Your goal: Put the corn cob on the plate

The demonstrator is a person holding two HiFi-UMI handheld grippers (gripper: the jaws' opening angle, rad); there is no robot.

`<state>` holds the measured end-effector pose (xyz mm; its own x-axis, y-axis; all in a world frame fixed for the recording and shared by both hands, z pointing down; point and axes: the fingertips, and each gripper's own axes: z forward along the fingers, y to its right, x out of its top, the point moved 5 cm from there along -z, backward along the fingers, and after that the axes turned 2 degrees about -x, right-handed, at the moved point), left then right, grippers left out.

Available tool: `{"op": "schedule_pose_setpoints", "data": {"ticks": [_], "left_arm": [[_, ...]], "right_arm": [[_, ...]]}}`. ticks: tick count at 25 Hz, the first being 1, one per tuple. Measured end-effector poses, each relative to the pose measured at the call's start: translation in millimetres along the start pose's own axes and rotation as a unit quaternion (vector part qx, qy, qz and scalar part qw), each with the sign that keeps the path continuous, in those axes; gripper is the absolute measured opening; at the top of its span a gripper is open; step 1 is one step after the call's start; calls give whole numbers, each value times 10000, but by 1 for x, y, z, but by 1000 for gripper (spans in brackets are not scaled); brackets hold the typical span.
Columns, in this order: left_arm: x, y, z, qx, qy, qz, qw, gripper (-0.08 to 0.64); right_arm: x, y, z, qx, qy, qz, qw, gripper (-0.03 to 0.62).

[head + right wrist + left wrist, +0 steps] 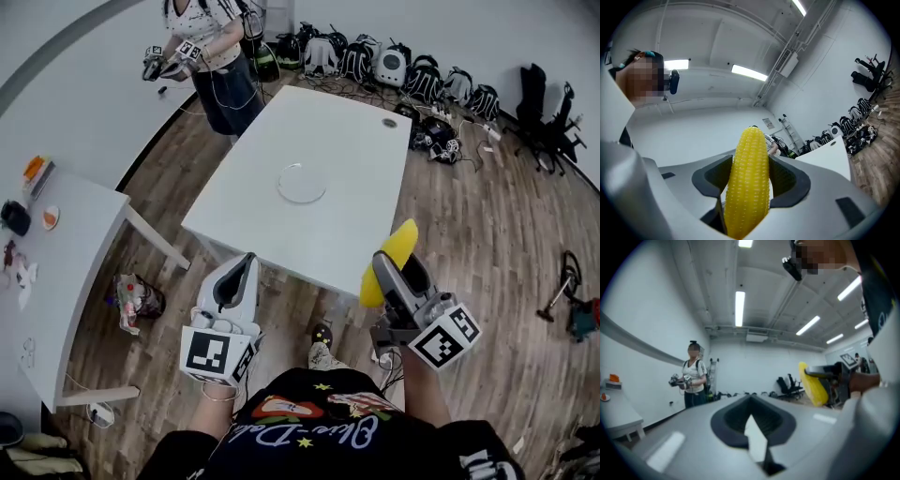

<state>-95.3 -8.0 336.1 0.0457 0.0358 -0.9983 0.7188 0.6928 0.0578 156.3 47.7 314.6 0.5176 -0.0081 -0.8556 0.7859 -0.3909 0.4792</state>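
The yellow corn cob [391,260] stands up between the jaws of my right gripper [389,267], which is shut on it, held in the air in front of the white table's near edge. In the right gripper view the cob [749,180] fills the middle, pointing upward. A round clear plate [302,183] lies in the middle of the white table [356,216]. My left gripper [237,278] is raised to the left, its jaws together with nothing held [754,439]. From the left gripper view the corn cob [812,386] shows at the right.
Another person [211,56] with grippers stands at the table's far left corner. A second white table [56,281] with small items is at the left, a bag [136,300] on the floor beside it. Backpacks [375,61] line the far wall; a black chair [544,117] stands at the right.
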Motion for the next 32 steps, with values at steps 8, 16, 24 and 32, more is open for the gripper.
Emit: {"op": "schedule_pose_setpoints", "data": {"ticks": [8,16,24,32], "left_arm": [[14,-23,106,354,-100,263,9990,-6],[1,-54,133,547,-265,289,9977,-6],[-12,-115,161,743,-518,141,9958,-6],[-32,-148,168,707,-612,133,9955,-6]], "right_arm": [[21,94,105,370,-652,-219,9969,252],[-24,159,214,460,-1877,-1211,9736,252],[-96,199,303,266,-3131,-1648,9349,252],[-169,222,351,438,-4572,-2741,8449,252]]}}
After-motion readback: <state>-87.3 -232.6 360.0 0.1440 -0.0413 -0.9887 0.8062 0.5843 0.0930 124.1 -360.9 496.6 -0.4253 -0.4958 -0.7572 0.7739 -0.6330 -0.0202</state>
